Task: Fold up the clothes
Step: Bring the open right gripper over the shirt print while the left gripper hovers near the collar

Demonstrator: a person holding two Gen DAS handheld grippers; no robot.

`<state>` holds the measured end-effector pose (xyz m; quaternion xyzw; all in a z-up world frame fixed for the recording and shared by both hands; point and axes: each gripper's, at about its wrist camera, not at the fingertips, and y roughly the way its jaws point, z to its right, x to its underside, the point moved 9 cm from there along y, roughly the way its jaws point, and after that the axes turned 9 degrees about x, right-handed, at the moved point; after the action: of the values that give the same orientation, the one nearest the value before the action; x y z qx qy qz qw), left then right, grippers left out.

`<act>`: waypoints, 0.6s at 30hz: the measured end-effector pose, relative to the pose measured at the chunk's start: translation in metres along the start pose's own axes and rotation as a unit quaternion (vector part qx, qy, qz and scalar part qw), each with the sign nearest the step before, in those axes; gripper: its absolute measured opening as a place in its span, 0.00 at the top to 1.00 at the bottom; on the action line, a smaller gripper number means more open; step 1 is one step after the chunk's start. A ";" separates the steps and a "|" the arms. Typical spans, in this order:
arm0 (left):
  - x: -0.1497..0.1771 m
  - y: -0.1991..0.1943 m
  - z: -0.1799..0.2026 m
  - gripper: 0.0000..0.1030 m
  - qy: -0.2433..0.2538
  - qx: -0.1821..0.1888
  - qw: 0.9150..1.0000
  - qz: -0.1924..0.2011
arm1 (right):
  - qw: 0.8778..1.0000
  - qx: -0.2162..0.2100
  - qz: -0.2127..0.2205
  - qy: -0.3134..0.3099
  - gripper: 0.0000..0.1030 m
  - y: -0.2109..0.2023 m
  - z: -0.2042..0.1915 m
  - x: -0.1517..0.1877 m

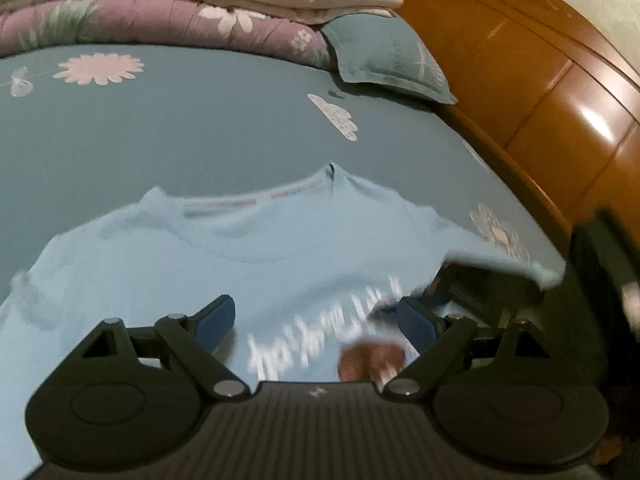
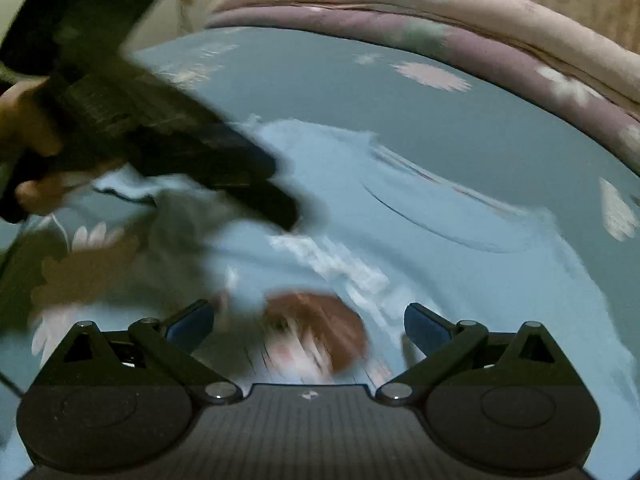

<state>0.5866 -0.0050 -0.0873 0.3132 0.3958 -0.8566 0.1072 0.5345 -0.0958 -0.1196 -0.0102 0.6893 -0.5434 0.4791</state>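
While spread flat on the bedsheet point(image 1: 200, 128), pale blue T-shirt point(image 1: 280, 240), left claw point(image 1: 316, 320) wide, empty, right claw point(image 2: 308, 324) likewise.

Bed point(image 1: 200, 128) covered in a grey-blue sheet printed with pale pink flowers, bordered on one side by a glossy wooden frame point(image 1: 552, 92). Lying flat on the sheet, front up: a light blue T-shirt point(image 1: 280, 248) with white lettering and a brown print, neckline toward the far end. At that far end, stacked folded quilts point(image 1: 180, 12), mauve floral below, pale pink above. Tucked beside them, partly under the stack, a teal pillow point(image 1: 392, 60).
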 end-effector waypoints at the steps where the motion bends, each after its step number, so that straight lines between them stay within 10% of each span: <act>1: -0.007 0.007 -0.004 0.15 -0.002 0.000 1.000 0.001 | 1.000 -0.010 -0.009 0.000 0.00 0.009 -0.006 0.000; 9: 0.026 0.011 -0.015 0.13 -0.011 0.002 1.000 -0.028 | 0.998 -0.013 -0.008 0.066 0.00 -0.024 -0.021 0.045; 18: -0.049 0.037 -0.088 0.13 -0.037 -0.047 0.997 0.043 | 0.997 0.007 -0.009 0.080 0.00 -0.024 -0.026 0.048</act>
<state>0.6805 0.0330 -0.1223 0.2923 0.4175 -0.8428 0.1731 0.4788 -0.1125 -0.1341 0.0310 0.7215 -0.5515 0.4175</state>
